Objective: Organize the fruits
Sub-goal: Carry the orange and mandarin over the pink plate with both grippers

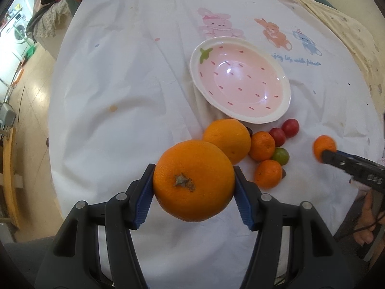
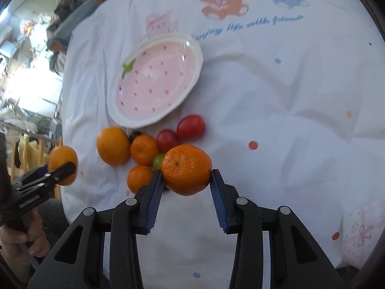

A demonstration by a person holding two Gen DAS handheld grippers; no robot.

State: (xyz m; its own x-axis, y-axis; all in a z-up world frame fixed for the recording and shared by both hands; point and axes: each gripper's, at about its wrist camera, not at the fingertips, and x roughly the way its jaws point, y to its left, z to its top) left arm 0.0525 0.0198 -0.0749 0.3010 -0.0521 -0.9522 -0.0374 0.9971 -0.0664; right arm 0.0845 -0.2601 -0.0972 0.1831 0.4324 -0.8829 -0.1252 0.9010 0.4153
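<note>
- Grip state: left gripper [image 1: 193, 187] is clamped on a big orange [image 1: 193, 180], blue pads pressing its two sides, stem scar facing the camera; right gripper [image 2: 187, 183] is clamped on a mandarin [image 2: 186, 169] the same way.
- Both fruits look lifted clear of the cloth [image 1: 108, 84], though the height is hard to judge from these views.
- Bowl [image 1: 240, 82], pink with a white rim, sits empty beyond the pile, slightly tilted on a fold of cloth.
- Pile just in front of the bowl: a second orange [image 1: 227, 139], two more mandarins [image 1: 261, 145], two red tomatoes [image 1: 290, 127], a green one [image 1: 280, 156], packed touching one another.
- Risk, slip: the big orange is round, glossy and held only near the pad tips; a jolt or a loosened squeeze could let it roll out and knock the pile apart.
- Risk, collision: both grippers are probably heading for the same bowl, so arriving together could make them bump or block each other.
- Risk, bowl: it rests on wrinkled cloth, so fruit dropped from height or onto the rim might tip or slide it.
- Risk, squeeze: the mandarin is soft, and pressing harder could dent its skin.
- Risk, sweep: a low pass over the pile could nudge the tomatoes toward the table edge.
</note>
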